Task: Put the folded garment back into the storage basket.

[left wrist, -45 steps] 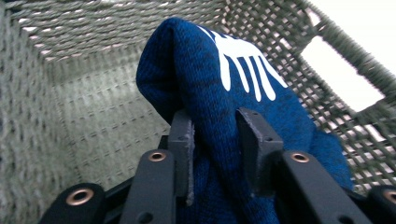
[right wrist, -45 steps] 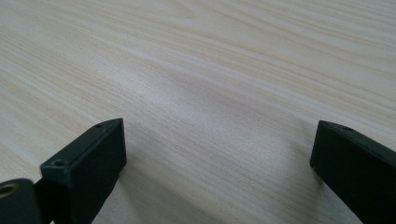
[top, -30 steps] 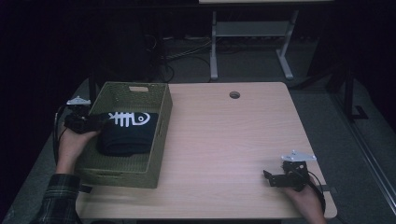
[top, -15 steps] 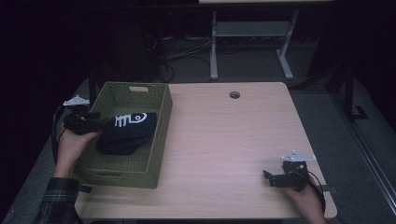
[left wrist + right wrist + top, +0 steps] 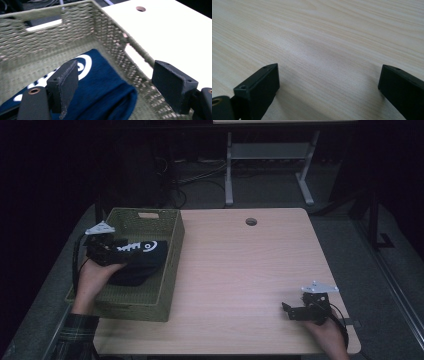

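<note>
Since the earlier frames, the left gripper (image 5: 107, 247) has drawn back toward the left wall of the basket (image 5: 172, 265), and the dark blue garment (image 5: 137, 262) now lies lower in it, bunched toward the left and middle of the basket floor with its white fish-bone print turned up. One second ago the cloth sat higher and more to the right, with the gripper over it. The right gripper (image 5: 295, 311) has not moved; it rests at the near right corner of the table (image 5: 240, 270), just as before.

In the left gripper view the left gripper's (image 5: 112, 85) two black jaws stand wide apart with nothing between them. The garment (image 5: 100, 92) lies below and beyond them on the woven floor, and its folded edge is close to the basket's right wall (image 5: 112, 42). Whether the left jaw's pad touches the cloth cannot be told.

In the right gripper view the right gripper (image 5: 329, 85) is also wide open and holds nothing, with bare wood of the table (image 5: 324, 37) between its jaws.

Counted: one green woven basket at the left side of the table, one garment inside it, two grippers, one in each hand, and one round cable hole (image 5: 251, 221) in the tabletop at the far middle. A grey metal frame (image 5: 265, 155) stands on the floor beyond the far edge of the table.
</note>
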